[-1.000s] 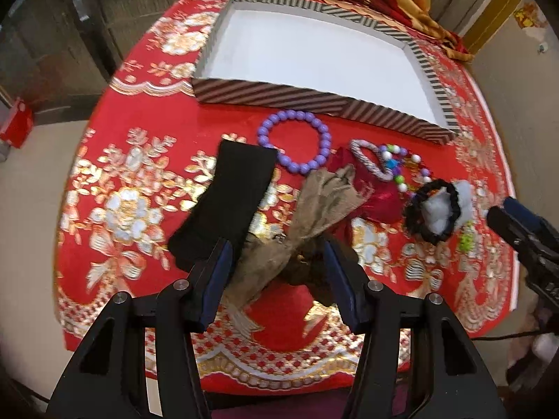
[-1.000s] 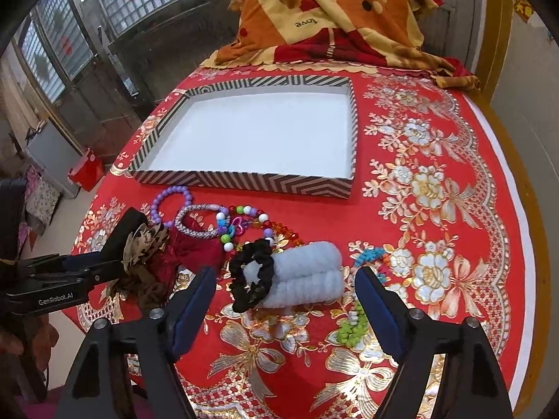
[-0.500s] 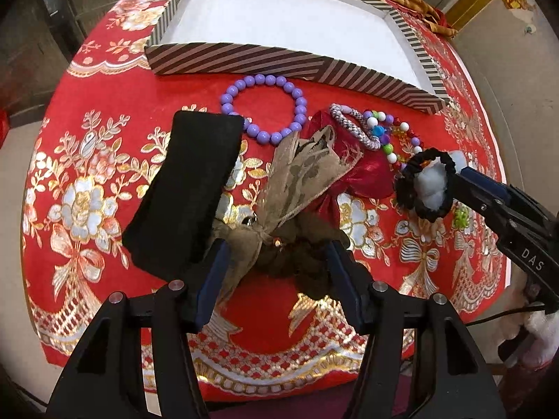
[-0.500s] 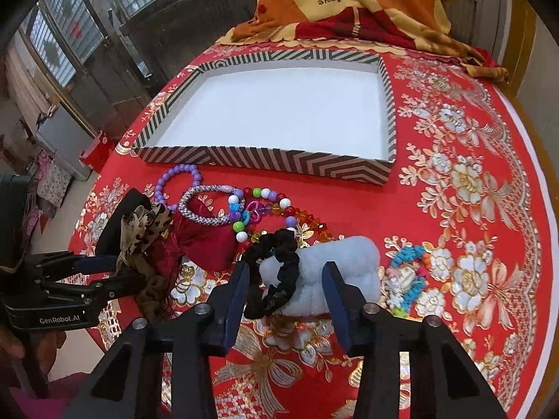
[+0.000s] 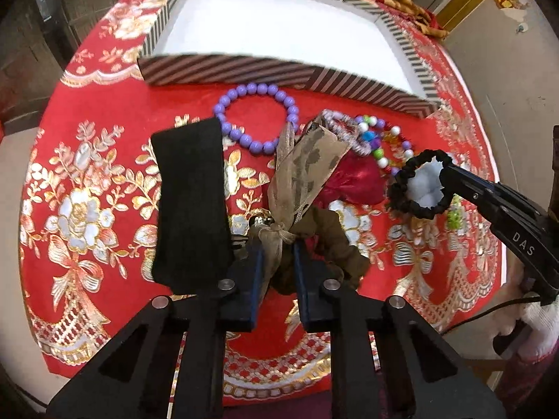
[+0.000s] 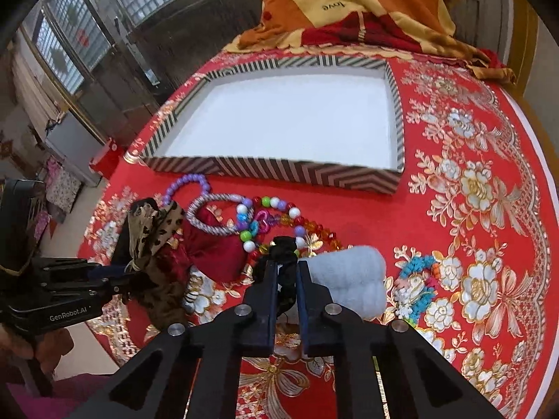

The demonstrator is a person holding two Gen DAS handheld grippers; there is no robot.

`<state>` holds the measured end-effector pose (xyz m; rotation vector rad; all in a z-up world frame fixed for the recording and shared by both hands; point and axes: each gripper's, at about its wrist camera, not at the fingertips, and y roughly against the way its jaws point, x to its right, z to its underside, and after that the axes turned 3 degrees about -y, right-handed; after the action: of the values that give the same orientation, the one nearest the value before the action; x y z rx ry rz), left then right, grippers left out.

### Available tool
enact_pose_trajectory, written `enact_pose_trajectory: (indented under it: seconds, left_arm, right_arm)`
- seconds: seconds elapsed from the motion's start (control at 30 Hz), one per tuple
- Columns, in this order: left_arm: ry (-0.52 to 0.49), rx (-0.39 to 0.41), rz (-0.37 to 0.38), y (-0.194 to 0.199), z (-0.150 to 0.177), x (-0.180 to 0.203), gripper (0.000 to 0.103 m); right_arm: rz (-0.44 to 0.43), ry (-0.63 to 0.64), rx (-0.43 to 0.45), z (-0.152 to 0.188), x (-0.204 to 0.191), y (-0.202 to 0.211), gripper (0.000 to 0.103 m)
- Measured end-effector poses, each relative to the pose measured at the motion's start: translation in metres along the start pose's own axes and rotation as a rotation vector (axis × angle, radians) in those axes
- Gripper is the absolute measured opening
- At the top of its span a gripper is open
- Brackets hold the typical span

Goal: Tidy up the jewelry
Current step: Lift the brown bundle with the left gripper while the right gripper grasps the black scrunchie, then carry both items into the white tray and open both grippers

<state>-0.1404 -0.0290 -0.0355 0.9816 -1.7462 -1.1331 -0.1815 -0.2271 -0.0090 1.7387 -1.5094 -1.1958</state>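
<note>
1. Pinching a gauzy brown ribbon scrunchie (image 5: 300,188), the left gripper (image 5: 276,255) is nearly closed.
2. The right gripper (image 6: 286,279) clamps a ruffled black scrunchie (image 6: 284,255) beside the fluffy white roll (image 6: 349,279).
3. Beyond them, the striped shallow cardboard tray (image 6: 349,178) lies on the red embroidered tablecloth (image 6: 471,244).

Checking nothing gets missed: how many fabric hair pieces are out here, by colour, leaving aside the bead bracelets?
Black: 2, headband and black scrunchie (in right gripper)
Brown leopard: 1, bow (in left gripper)
Red: 1, satin piece
Pale blue: 1, fluffy roll
Total: 5
</note>
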Motion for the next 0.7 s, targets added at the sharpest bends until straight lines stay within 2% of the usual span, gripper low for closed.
enact_pose_trajectory:
  seconds: [0.17, 0.4, 0.53, 0.6, 0.67, 0.7]
  left_arm:
    - [-0.010, 0.064, 0.023, 0.032, -0.007, 0.006, 0.015]
    - [-0.016, 0.154, 0.005, 0.066, -0.028, 0.006, 0.015]
    - [-0.008, 0.177, -0.002, 0.073, -0.034, -0.001, 0.015]
    - [0.002, 0.172, -0.001, 0.072, -0.035, -0.004, 0.015]
    - [0.009, 0.164, 0.003, 0.069, -0.034, -0.006, 0.015]
    - [0.013, 0.159, 0.004, 0.068, -0.033, -0.008, 0.015]
  right_arm:
    - [-0.055, -0.013, 0.044, -0.006, -0.004, 0.024, 0.009]
    - [-0.042, 0.024, 0.099, -0.024, -0.010, 0.043, 0.009]
    - [-0.026, 0.041, 0.048, -0.022, -0.004, 0.032, 0.010]
    - [-0.018, 0.055, -0.001, -0.017, -0.002, 0.021, 0.014]
    - [-0.018, 0.046, -0.045, -0.009, 0.000, 0.009, 0.034]
    - [-0.021, 0.034, -0.059, -0.006, 0.001, 0.003, 0.037]
